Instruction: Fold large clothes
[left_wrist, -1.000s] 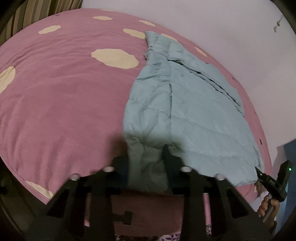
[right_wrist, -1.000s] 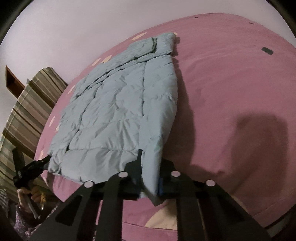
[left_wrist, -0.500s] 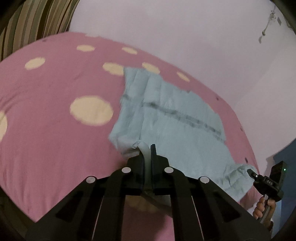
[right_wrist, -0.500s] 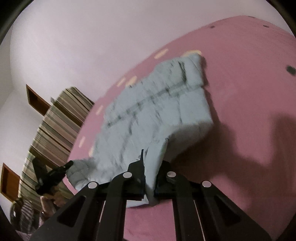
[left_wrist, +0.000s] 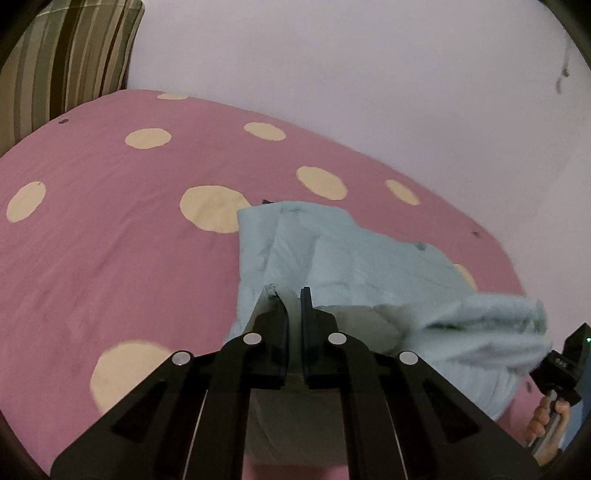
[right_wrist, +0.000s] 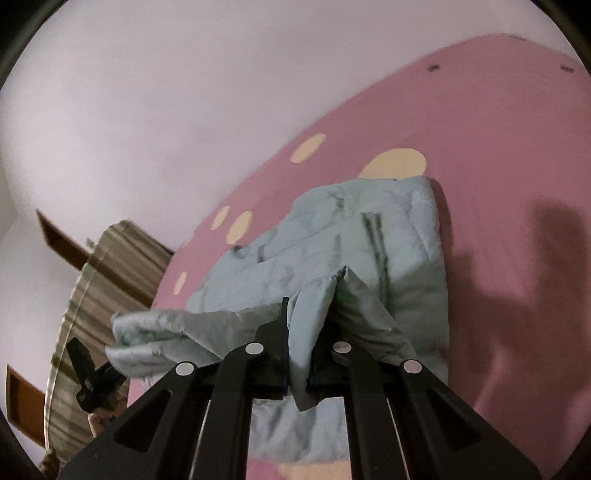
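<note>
A bed (left_wrist: 110, 258) fills the lower part of both views, covered in a pink sheet dotted with cream circles, and a plain pale wall (left_wrist: 369, 74) rises behind it. A striped brown-and-beige curtain (left_wrist: 62, 55) hangs at the far left corner, and the right wrist view shows it again beside wooden trim on the wall. The jacket (left_wrist: 351, 258), a pale blue-green quilted one, lies on the bed toward its right side, its far part flat with the stitched channels and a dark zip line showing. Its near hem is lifted off the sheet and folded up, hanging slack between the two tools. The left hand-held gripper (left_wrist: 294, 295) has its fingers pressed together on one corner of that hem. The right hand-held gripper (right_wrist: 303, 314) pinches the other corner, a peak of fabric standing up between its fingers. The raised cloth is blurred at its outer edge.
</note>
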